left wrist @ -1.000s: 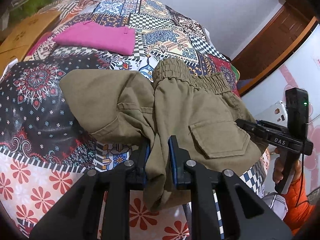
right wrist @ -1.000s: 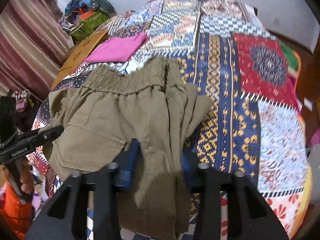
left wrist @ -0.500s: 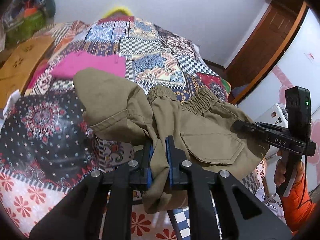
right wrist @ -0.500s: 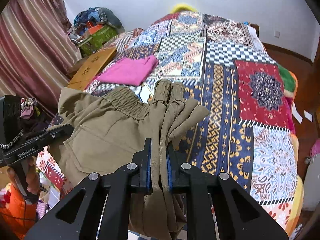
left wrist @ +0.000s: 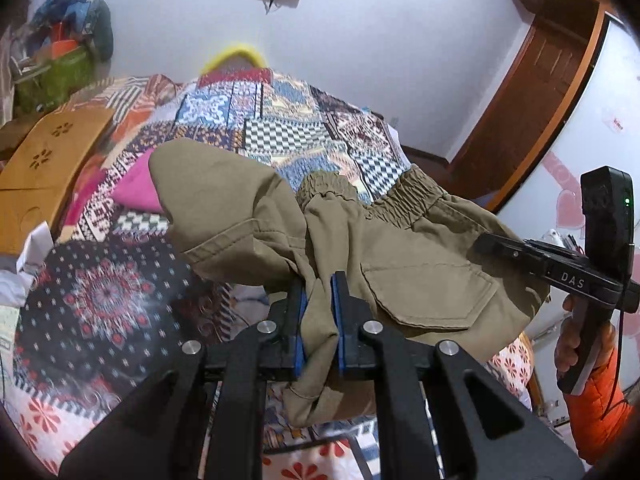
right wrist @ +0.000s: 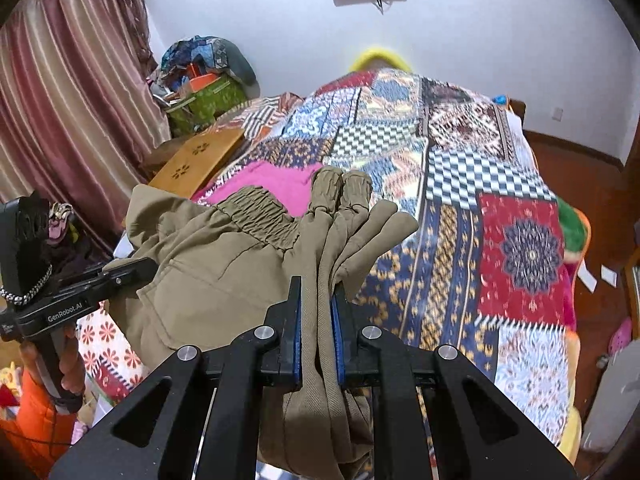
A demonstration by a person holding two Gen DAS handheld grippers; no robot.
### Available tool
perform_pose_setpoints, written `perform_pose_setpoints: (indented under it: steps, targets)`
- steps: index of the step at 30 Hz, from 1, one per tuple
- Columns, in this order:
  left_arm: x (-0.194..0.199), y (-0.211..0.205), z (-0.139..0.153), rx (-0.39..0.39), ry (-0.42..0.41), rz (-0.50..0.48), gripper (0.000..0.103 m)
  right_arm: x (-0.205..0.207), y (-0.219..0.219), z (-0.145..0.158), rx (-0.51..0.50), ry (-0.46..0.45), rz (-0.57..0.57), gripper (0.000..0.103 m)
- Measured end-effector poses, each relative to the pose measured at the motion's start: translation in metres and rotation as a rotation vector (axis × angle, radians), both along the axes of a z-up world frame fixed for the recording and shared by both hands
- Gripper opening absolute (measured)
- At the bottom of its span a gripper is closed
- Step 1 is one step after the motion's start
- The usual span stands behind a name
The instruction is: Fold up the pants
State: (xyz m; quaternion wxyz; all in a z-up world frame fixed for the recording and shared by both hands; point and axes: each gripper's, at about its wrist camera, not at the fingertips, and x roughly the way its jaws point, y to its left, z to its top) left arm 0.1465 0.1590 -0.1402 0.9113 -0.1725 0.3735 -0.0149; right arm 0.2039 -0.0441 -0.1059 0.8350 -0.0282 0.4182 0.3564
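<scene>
Fingers [left wrist: 299, 320] of the left gripper [left wrist: 319, 320] clamped on a bunched edge of the olive pants [left wrist: 420, 256], blue pads pressing the cloth from both sides. Fingers [right wrist: 297, 320] of the right gripper [right wrist: 317, 320] likewise clamped on gathered folds of the same garment. Pants held up between the two grippers, lifted above the patchwork bed [right wrist: 460, 184], elastic waistband [right wrist: 256, 216] and a flap pocket [left wrist: 428, 296] in view. Folded pink cloth [right wrist: 272, 180] lying on the bed beyond, partly hidden. Wooden board [left wrist: 44, 168] beside the bed at left.
</scene>
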Motion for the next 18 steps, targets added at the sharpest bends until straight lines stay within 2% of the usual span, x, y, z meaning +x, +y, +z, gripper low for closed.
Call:
perform_pose_setpoints:
  steps: [9,18]
  targets:
    - [0.024,0.042,0.008,0.012,-0.044,0.030,0.010,0.021,0.035,0.011,0.010,-0.043,0.019,0.011]
    - [0.055,0.097,-0.001,0.006,-0.064,0.079,0.010,0.047,0.087,0.014,0.006,-0.081,0.063,0.010]
